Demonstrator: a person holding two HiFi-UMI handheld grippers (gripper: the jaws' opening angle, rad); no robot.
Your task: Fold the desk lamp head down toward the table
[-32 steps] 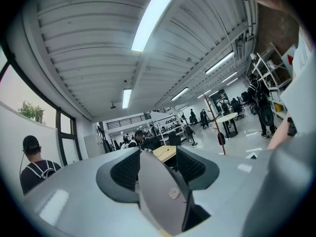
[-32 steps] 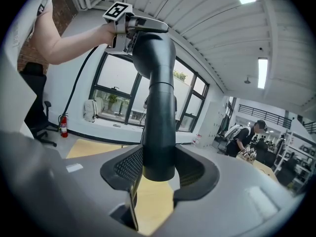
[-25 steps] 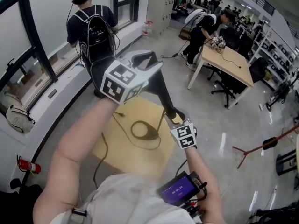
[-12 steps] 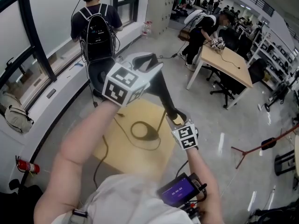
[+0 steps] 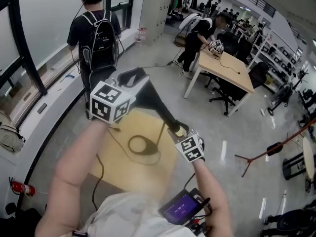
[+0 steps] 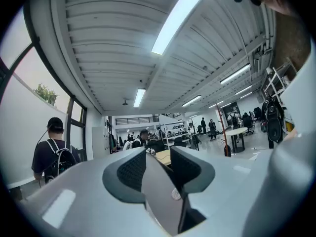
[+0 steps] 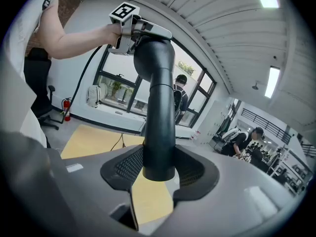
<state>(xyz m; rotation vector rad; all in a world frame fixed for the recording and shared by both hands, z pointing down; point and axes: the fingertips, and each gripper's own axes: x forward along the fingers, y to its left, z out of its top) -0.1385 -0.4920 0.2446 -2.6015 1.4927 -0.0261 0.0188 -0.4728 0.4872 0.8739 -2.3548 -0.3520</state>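
Now your left gripper point(image 5: 131, 78) sits up high, and its jaws have just been closing on the flat lamp head point(image 6: 160, 196). Your right gripper point(image 7: 159, 171) holds the black lamp arm point(image 7: 159, 107) lower down. That arm runs up between them, and the table point(image 5: 123, 168) lies below both.

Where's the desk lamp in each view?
Head view: desk lamp at centre, black arm slanting.
Left gripper view: bottom centre, its grey head close up.
Right gripper view: centre, its black arm rising upward.
Shared landmark: person with backpack.
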